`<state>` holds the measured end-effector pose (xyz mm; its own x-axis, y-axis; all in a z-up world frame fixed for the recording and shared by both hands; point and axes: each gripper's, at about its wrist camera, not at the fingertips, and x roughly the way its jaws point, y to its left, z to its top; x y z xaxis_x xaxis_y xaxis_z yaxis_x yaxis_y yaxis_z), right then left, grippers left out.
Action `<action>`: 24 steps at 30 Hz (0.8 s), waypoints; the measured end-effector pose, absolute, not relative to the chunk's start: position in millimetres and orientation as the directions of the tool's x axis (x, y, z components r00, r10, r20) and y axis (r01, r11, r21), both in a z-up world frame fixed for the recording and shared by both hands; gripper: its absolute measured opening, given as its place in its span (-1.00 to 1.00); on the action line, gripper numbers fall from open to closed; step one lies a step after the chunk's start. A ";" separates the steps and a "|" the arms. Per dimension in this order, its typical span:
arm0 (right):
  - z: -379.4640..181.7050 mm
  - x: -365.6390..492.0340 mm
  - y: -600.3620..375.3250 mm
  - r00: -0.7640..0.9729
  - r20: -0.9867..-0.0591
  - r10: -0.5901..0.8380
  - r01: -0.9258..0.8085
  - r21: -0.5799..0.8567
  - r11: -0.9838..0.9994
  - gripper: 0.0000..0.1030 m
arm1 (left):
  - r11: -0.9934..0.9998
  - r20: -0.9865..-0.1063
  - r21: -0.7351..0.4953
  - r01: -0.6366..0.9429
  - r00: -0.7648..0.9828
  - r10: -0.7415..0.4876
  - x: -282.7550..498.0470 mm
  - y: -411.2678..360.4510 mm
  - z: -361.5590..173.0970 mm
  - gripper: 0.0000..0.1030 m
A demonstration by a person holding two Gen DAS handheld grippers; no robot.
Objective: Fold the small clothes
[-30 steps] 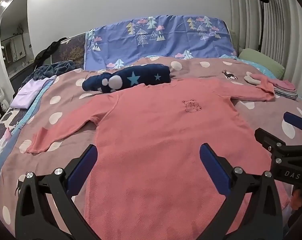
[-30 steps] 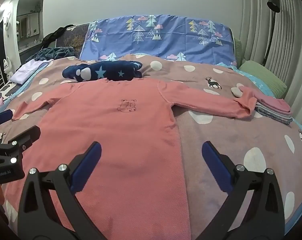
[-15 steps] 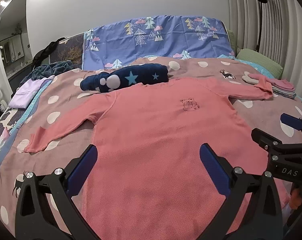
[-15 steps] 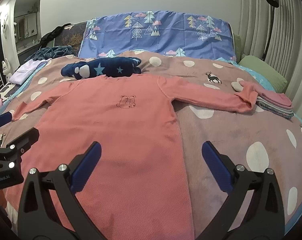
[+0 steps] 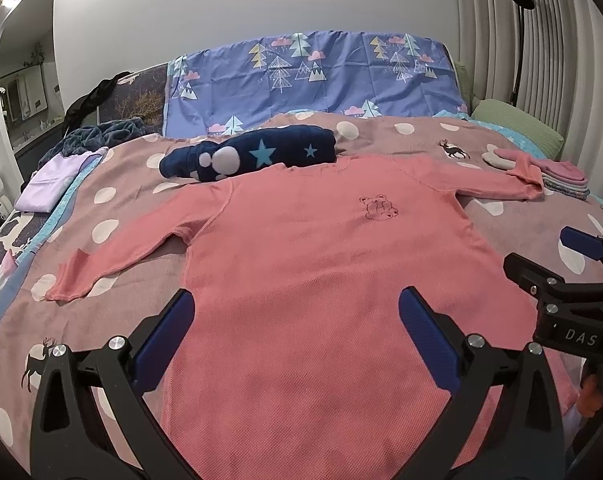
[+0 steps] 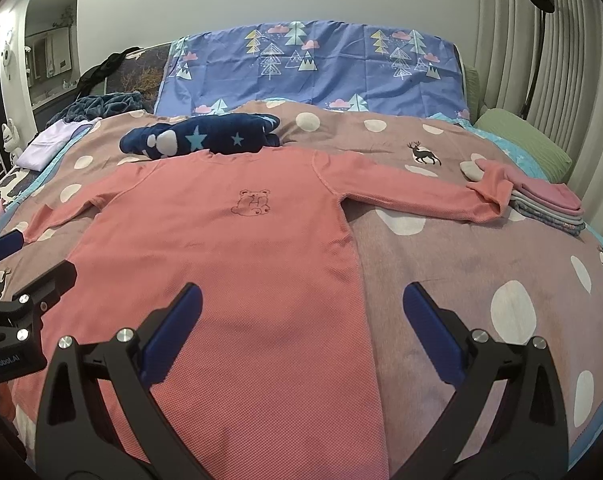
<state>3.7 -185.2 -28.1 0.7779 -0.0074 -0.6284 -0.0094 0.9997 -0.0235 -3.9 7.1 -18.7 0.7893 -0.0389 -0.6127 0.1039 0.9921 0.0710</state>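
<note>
A pink long-sleeved shirt with a small bear print lies flat and face up on the bed, both sleeves spread out; it also shows in the right wrist view. My left gripper is open and empty above the shirt's lower left part. My right gripper is open and empty above the shirt's lower right edge. The right gripper also appears at the right of the left wrist view. The left gripper also appears at the left of the right wrist view.
A dark blue star-patterned garment lies bunched just beyond the shirt's collar. A stack of folded clothes sits by the right sleeve's cuff. A lilac garment lies far left. A green pillow and blue patterned cover are behind.
Both grippers have drawn back slightly and risen a little, so the shirt sits a bit farther away. Both stay open; the shirt has not moved.
</note>
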 end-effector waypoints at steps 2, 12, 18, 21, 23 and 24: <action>-27.8 4.0 -185.7 0.777 -0.629 -0.006 -0.009 -0.021 1.000 0.96 | 0.993 -0.614 0.067 0.101 0.788 -0.039 -3.6 8.3 -18.9 0.97; -29.1 3.3 -186.7 0.774 -0.633 -0.006 -0.007 -0.018 1.000 0.96 | 0.993 -0.617 0.065 0.100 0.786 -0.039 -3.1 10.3 -20.4 0.97; -29.3 3.4 -186.6 0.773 -0.635 -0.006 -0.006 -0.017 1.000 0.96 | 0.993 -0.618 0.064 0.101 0.785 -0.040 -2.9 11.4 -21.6 0.97; -29.3 3.4 -186.7 0.773 -0.635 -0.006 -0.007 -0.017 1.000 0.96 | 0.993 -0.618 0.064 0.102 0.785 -0.040 -2.9 11.1 -21.4 0.97; -29.5 3.4 -186.7 0.773 -0.634 -0.007 -0.006 -0.018 1.000 0.96 | 0.993 -0.619 0.064 0.102 0.785 -0.041 -3.0 11.2 -21.5 0.97; -29.4 3.5 -186.7 0.773 -0.635 -0.006 -0.006 -0.018 1.000 0.96 | 0.993 -0.619 0.064 0.101 0.785 -0.040 -2.8 10.8 -21.3 0.97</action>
